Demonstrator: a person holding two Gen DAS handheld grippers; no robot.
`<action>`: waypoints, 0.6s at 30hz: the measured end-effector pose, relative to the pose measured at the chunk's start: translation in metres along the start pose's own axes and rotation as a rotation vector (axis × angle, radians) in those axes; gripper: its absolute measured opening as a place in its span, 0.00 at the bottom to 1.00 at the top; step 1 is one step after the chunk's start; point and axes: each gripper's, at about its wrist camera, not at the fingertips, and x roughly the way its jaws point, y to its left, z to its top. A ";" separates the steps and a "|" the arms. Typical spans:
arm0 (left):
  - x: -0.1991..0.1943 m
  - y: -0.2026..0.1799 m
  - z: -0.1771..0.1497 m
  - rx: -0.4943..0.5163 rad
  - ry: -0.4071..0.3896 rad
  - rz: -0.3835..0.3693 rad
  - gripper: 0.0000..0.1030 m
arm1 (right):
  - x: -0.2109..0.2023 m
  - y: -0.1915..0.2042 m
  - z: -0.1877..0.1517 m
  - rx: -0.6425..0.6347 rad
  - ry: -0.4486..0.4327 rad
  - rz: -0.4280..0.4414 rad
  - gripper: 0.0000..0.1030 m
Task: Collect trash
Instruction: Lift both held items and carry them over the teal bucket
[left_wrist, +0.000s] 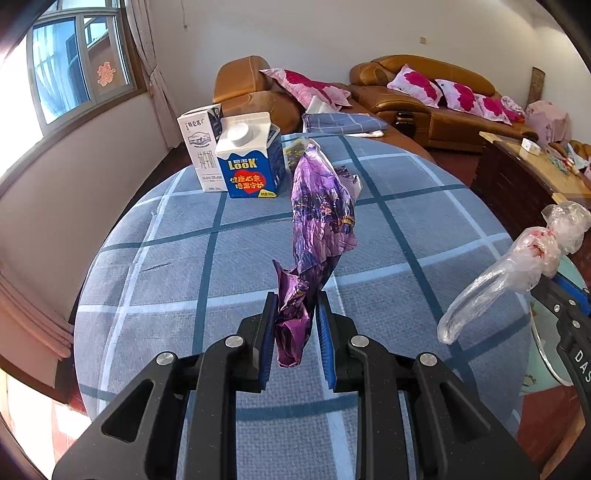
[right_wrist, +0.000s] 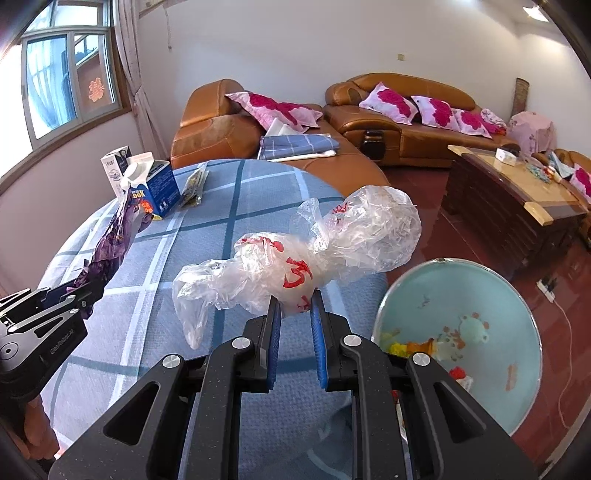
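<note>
My left gripper (left_wrist: 295, 306) is shut on a crumpled purple foil wrapper (left_wrist: 321, 214) and holds it above the blue checked table (left_wrist: 166, 258). My right gripper (right_wrist: 296, 299) is shut on a clear plastic bag with red print (right_wrist: 295, 254), held over the table's right edge. The bag also shows at the right of the left wrist view (left_wrist: 517, 266), and the wrapper at the left of the right wrist view (right_wrist: 114, 236). A light blue basin (right_wrist: 480, 295) with some colourful scraps in it stands on the floor, below and right of the right gripper.
A blue LOOK milk carton (left_wrist: 251, 162) and a white carton (left_wrist: 201, 144) stand at the table's far side, with a flat snack packet (right_wrist: 194, 186) beside them. Brown leather sofas (right_wrist: 388, 122) with pink cushions stand behind, and a wooden coffee table (right_wrist: 517, 192) at the right.
</note>
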 end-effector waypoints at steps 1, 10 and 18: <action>-0.002 -0.001 -0.001 0.001 -0.001 0.000 0.21 | -0.001 -0.001 -0.001 0.002 -0.001 -0.001 0.16; -0.018 -0.017 -0.005 0.032 -0.025 -0.012 0.21 | -0.018 -0.012 -0.009 0.013 -0.021 -0.008 0.16; -0.033 -0.031 -0.009 0.057 -0.050 -0.022 0.21 | -0.033 -0.028 -0.018 0.037 -0.041 -0.022 0.16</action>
